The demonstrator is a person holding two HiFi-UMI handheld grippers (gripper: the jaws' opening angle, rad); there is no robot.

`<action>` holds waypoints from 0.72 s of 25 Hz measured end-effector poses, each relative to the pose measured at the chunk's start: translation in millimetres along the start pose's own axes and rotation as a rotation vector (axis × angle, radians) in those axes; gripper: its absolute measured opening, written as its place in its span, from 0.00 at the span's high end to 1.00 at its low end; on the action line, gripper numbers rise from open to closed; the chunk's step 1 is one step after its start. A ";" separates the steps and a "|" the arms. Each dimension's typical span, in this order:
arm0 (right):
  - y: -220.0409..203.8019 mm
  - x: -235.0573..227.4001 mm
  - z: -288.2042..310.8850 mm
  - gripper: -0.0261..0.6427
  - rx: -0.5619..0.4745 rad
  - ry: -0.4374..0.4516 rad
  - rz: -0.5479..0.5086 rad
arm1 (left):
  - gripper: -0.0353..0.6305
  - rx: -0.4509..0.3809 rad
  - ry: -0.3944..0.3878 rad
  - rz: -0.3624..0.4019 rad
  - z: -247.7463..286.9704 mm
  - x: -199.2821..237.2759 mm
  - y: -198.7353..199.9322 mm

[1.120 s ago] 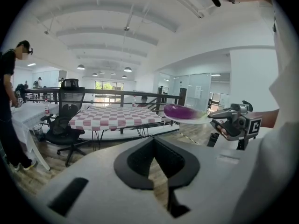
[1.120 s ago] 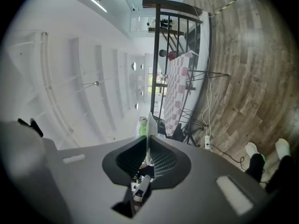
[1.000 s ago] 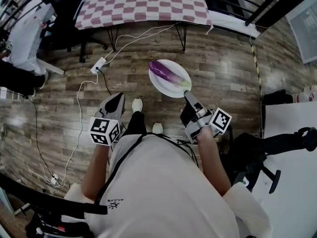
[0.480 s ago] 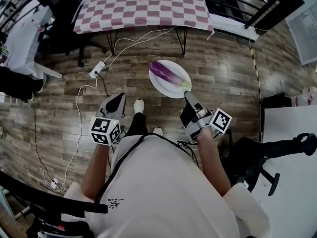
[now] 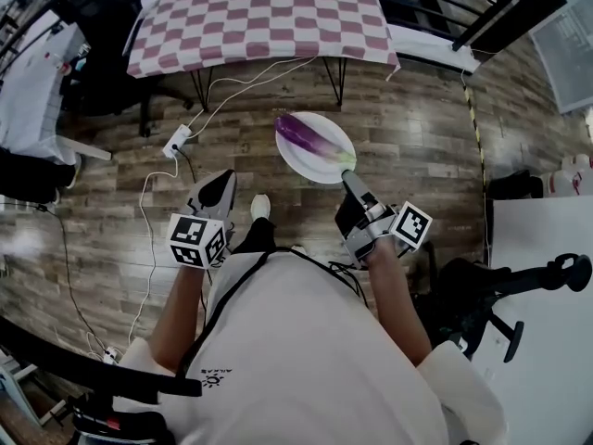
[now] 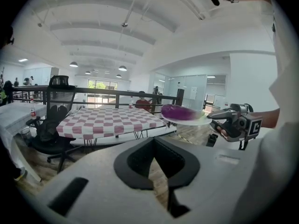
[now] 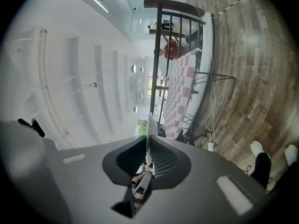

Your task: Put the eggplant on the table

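At twelve o'clock in the head view stands the checked table (image 5: 259, 17), well apart from the white plate (image 5: 312, 167) carried over the floor. The right gripper (image 5: 348, 178) has its jaws clamped on the plate's near rim. The eggplant (image 5: 304, 133) lies on the plate, its long axis running from ten o'clock to four o'clock, green stem end nearest those jaws. The left gripper (image 5: 215, 193), at eight o'clock from the plate, is closed on nothing and sits farther from the eggplant.
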State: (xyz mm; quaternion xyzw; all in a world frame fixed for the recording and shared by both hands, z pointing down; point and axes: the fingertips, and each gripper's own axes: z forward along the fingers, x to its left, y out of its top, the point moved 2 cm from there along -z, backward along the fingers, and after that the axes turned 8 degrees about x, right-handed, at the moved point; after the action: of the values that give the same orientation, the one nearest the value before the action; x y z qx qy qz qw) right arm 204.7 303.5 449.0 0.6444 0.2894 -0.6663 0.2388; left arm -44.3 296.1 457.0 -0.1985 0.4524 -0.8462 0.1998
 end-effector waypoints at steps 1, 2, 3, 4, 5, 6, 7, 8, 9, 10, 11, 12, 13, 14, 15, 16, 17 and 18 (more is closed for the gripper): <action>2.8 0.1 5.8 0.91 -0.003 0.001 0.000 | 0.94 0.001 -0.003 0.002 3.9 5.3 3.0; 5.3 0.1 11.7 0.91 -0.005 0.001 0.000 | 0.94 0.001 -0.006 0.002 7.6 10.9 5.9; 7.6 0.2 17.6 0.91 -0.009 0.001 0.002 | 0.94 0.001 -0.008 0.003 10.8 16.5 9.0; 9.8 0.2 23.3 0.91 -0.013 -0.001 0.005 | 0.94 0.001 -0.010 0.002 13.8 21.9 12.1; 12.2 0.1 28.9 0.91 -0.016 -0.004 0.005 | 0.94 0.001 -0.013 0.002 16.7 27.2 15.5; 14.9 0.0 34.5 0.91 -0.018 -0.007 0.003 | 0.94 0.000 -0.015 0.002 19.3 32.5 19.1; 17.6 0.4 40.5 0.91 -0.020 -0.008 0.000 | 0.94 -0.002 -0.017 0.002 21.8 38.1 23.0; 20.3 1.5 47.1 0.91 -0.022 -0.008 -0.002 | 0.94 -0.005 -0.018 0.003 24.4 44.1 27.0; 22.7 3.3 54.2 0.91 -0.025 -0.005 -0.002 | 0.94 -0.007 -0.020 0.004 26.9 50.7 31.1; 25.0 5.3 61.4 0.91 -0.028 -0.003 -0.002 | 0.94 -0.008 -0.021 0.005 29.4 57.4 35.2; 26.8 6.8 68.3 0.91 -0.031 -0.001 -0.002 | 0.94 -0.010 -0.023 0.005 31.7 63.9 39.0; 28.4 7.7 74.7 0.91 -0.034 -0.002 -0.003 | 0.94 -0.011 -0.025 0.005 33.7 70.0 42.2; 29.8 8.0 80.8 0.91 -0.035 -0.003 -0.004 | 0.94 -0.013 -0.027 0.004 35.6 75.6 45.0; 31.2 8.0 86.8 0.91 -0.036 -0.006 -0.006 | 0.94 -0.014 -0.030 0.003 37.8 81.0 47.7; 32.8 8.2 92.7 0.91 -0.038 -0.007 -0.007 | 0.94 -0.014 -0.033 0.003 40.2 86.1 50.5; 34.4 8.8 98.5 0.91 -0.041 -0.008 -0.008 | 0.94 -0.015 -0.037 0.004 42.9 91.2 53.4; 36.0 9.7 104.1 0.91 -0.045 -0.008 -0.008 | 0.94 -0.015 -0.042 0.006 45.8 96.0 56.3; 37.6 10.5 109.2 0.91 -0.051 -0.007 -0.010 | 0.94 -0.016 -0.048 0.007 48.8 100.6 59.1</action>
State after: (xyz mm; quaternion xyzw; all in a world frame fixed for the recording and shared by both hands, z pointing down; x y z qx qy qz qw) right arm 151.4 201.3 435.9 0.6346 0.3084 -0.6621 0.2527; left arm -94.4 180.4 447.6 -0.2186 0.4551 -0.8367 0.2120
